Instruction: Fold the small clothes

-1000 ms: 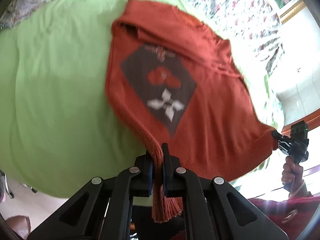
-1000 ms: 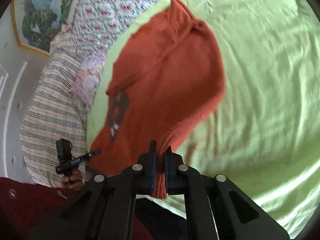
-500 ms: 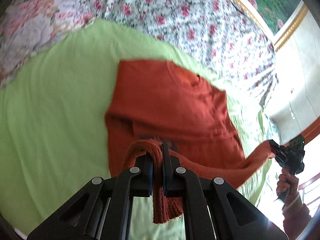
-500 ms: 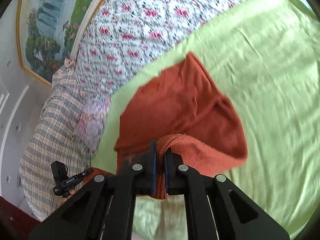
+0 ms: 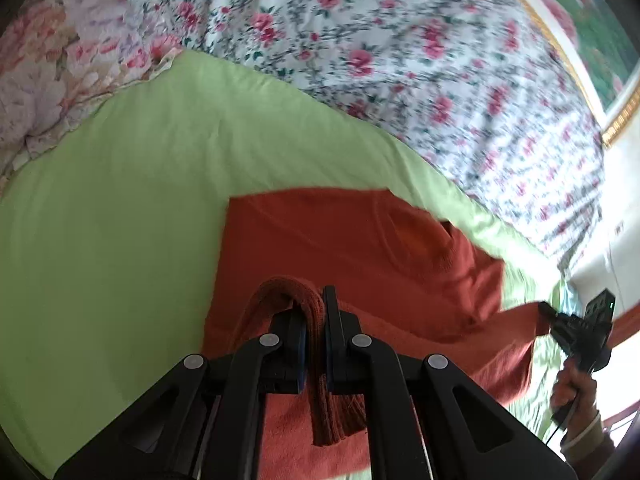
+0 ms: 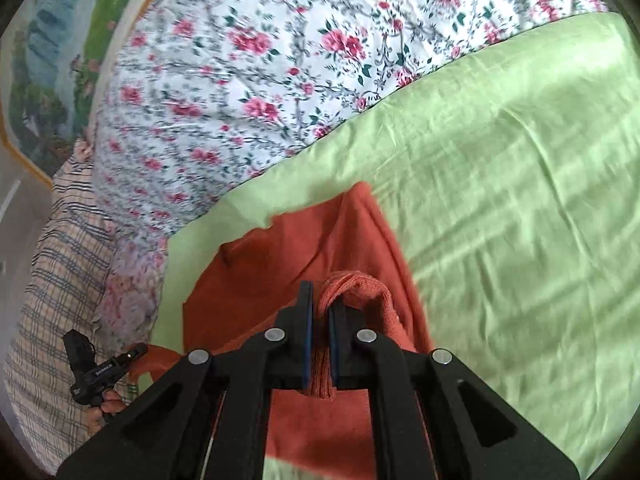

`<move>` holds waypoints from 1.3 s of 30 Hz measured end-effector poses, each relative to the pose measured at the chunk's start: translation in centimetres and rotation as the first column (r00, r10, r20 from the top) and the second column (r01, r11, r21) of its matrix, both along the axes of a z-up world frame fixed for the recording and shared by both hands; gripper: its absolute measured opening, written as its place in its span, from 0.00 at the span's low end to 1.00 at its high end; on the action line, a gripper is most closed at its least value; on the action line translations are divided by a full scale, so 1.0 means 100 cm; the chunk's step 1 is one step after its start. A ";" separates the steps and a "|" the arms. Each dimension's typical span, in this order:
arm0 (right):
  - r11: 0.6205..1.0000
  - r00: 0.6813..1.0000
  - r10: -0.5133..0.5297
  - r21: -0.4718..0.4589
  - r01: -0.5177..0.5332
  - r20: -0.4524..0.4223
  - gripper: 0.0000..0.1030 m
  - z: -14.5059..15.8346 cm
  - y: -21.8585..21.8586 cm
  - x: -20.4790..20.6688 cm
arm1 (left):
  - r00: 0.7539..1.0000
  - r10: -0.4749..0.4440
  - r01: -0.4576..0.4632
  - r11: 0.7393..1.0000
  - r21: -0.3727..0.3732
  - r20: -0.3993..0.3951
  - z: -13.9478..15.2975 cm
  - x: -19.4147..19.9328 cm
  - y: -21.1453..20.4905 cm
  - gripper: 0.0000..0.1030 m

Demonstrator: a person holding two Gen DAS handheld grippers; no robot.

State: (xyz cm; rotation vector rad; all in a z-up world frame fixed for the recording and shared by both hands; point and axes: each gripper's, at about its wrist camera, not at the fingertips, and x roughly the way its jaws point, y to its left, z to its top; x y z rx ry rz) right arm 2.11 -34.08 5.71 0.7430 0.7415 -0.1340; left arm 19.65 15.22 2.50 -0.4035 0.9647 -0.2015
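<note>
orange sweater (image 5: 320, 248) hem pinched in L gripper (image 5: 315, 320), R gripper (image 6: 319, 312)

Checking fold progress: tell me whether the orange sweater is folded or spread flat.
Partly folded. Both grippers, left and right, hold the orange sweater by its hem, raised above the upper part lying on the green sheet.

sweater (image 5: 360, 248) on sheet (image 5: 120, 200), centre-bottom of left wrist frame; quilt (image 5: 400, 48) behind sheet, across top; pillow (image 5: 48, 60) upper left; left gripper (image 5: 315, 328) bottom centre, hem between its fingers; right gripper (image 5: 560, 320) at right edge on other corner
</note>
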 end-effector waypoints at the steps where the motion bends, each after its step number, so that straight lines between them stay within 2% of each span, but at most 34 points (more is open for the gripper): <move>1: 1.000 1.000 0.005 -0.005 -0.005 -0.010 0.07 -0.003 -0.002 0.008 | 1.000 0.021 -0.021 1.000 0.000 -0.013 -0.007 0.011 0.002 0.04; 5: 1.000 0.998 0.013 -0.005 -0.014 -0.056 0.07 -0.026 -0.013 0.039 | 0.996 0.068 -0.069 0.998 -0.010 -0.058 -0.032 0.036 0.009 0.05; 9: 1.000 0.993 0.007 -0.001 -0.007 -0.117 0.09 -0.054 -0.022 0.060 | 0.988 0.093 -0.092 0.996 0.017 -0.120 -0.060 0.052 0.009 0.07; 11: 1.000 0.990 0.002 -0.001 -0.003 -0.144 0.09 -0.062 -0.024 0.065 | 0.986 0.102 -0.101 0.995 0.018 -0.132 -0.064 0.051 0.009 0.09; 13: 1.000 0.988 -0.012 0.003 0.013 -0.151 0.10 -0.063 -0.025 0.064 | 0.989 0.101 -0.100 0.995 0.008 -0.110 -0.057 0.041 0.007 0.13; 17: 0.999 0.993 -0.052 -0.019 0.051 -0.109 0.18 -0.046 -0.022 0.042 | 0.996 0.051 -0.051 0.999 0.011 -0.070 -0.039 0.007 -0.009 0.24; 20: 0.997 0.996 -0.054 -0.064 0.049 -0.066 0.21 -0.034 -0.008 0.024 | 0.993 -0.064 0.064 0.998 0.002 -0.097 -0.046 -0.017 -0.040 0.27; 23: 0.994 0.996 0.047 -0.099 -0.054 -0.073 0.21 -0.031 0.026 0.017 | 0.973 -0.169 0.174 0.985 0.014 -0.157 -0.069 -0.028 -0.076 0.27; 24: 0.987 0.988 0.130 -0.083 -0.137 -0.081 0.21 -0.036 0.042 0.018 | 0.966 -0.185 0.194 0.980 0.033 -0.178 -0.076 -0.028 -0.084 0.27; 26: 0.952 0.947 0.281 -0.081 -0.296 -0.159 0.21 -0.050 0.071 0.029 | 0.959 -0.203 0.225 0.970 0.092 -0.200 -0.085 -0.024 -0.099 0.27; 27: 0.922 0.914 0.343 -0.112 -0.372 -0.216 0.21 -0.060 0.087 0.035 | 0.959 -0.207 0.229 0.968 0.101 -0.192 -0.085 -0.020 -0.101 0.27; 29: 0.874 0.865 0.399 -0.160 -0.460 -0.305 0.21 -0.075 0.102 0.046 | 0.963 -0.202 0.225 0.967 0.123 -0.178 -0.081 -0.002 -0.101 0.27; 30: 0.863 0.856 0.396 -0.182 -0.471 -0.332 0.21 -0.081 0.102 0.053 | 0.968 -0.187 0.213 0.966 0.150 -0.169 -0.077 0.008 -0.099 0.27; 32: 0.877 0.880 0.340 -0.226 -0.423 -0.331 0.21 -0.081 0.087 0.068 | 0.978 -0.151 0.177 0.966 0.187 -0.146 -0.070 0.033 -0.090 0.27; 35: 0.918 0.932 0.217 -0.263 -0.296 -0.290 0.21 -0.069 0.051 0.089 | 0.995 -0.035 0.057 0.972 0.228 -0.097 -0.056 0.074 -0.068 0.28; 37: 0.937 0.961 0.097 -0.303 -0.176 -0.260 0.21 -0.054 0.022 0.099 | 0.997 0.036 -0.023 0.979 0.203 -0.063 -0.043 0.093 -0.048 0.28; 39: 0.957 0.978 0.024 -0.277 -0.083 -0.208 0.21 -0.040 -0.002 0.103 | 0.996 0.072 -0.063 0.982 0.177 -0.044 -0.034 0.097 -0.037 0.30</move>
